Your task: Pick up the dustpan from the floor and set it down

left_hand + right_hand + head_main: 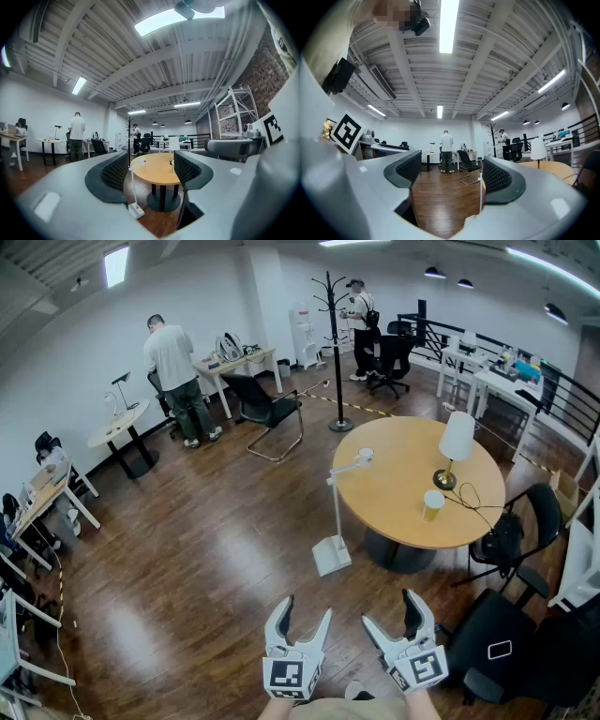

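**Both grippers wide open, dustpan on the floor**

The person holds the two grippers low and close to the body. They are side by side, and both point straight ahead and about flat. The left gripper (306, 613) has its jaws wide apart, with nothing between them. The right gripper (394, 613) is the same, with its jaws wide apart and nothing held. The two grippers do not touch each other.

The white long-handled dustpan (333, 553) stands on the dark shiny wooden floor (187, 559), well ahead of both grippers. Its pan sits on the floor and its thin handle goes up. It is just beside the round light-brown wooden table (394, 474). On the table stand a white lamp (457, 439) and a yellow cup (432, 505).
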The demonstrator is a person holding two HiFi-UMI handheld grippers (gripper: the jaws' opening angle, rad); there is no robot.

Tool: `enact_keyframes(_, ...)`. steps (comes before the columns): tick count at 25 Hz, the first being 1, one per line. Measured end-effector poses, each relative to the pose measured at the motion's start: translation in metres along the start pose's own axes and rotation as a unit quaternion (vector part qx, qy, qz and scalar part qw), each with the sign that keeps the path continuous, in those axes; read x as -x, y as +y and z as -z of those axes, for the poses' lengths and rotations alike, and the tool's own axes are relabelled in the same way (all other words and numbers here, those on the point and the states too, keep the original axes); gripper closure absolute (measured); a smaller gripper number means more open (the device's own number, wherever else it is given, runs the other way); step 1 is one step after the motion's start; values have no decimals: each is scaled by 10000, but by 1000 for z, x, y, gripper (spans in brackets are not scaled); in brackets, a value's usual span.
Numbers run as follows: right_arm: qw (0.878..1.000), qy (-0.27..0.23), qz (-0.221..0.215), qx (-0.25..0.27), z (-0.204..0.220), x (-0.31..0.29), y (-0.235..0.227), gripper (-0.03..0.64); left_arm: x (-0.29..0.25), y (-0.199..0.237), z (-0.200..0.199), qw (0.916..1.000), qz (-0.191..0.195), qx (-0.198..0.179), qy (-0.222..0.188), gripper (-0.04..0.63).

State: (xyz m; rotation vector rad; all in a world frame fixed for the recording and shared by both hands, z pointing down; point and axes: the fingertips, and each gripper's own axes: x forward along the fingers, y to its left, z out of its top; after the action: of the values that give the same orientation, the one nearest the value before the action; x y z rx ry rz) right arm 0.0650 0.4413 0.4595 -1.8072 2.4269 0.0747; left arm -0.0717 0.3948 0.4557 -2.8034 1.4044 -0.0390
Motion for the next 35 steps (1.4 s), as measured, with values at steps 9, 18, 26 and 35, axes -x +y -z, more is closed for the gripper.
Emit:
enact_keyframes(9,9991,203,-133,-350,33,-27,-39,235,-53,2,20,9995,-91,-47,295,305)
enact_keyframes(18,9987,408,83,-292,60,-121,-96,250,-166,46,43,9990,253,225,282,302)
enact_keyframes(26,9992,371,169,-40,48,-241,-118,256,-258,130,9,9990,341,266,-150,302)
enact_keyframes(35,9962,849,79,-192,96,-307,-148,270,-315,197,55,9984,148,446,314,290)
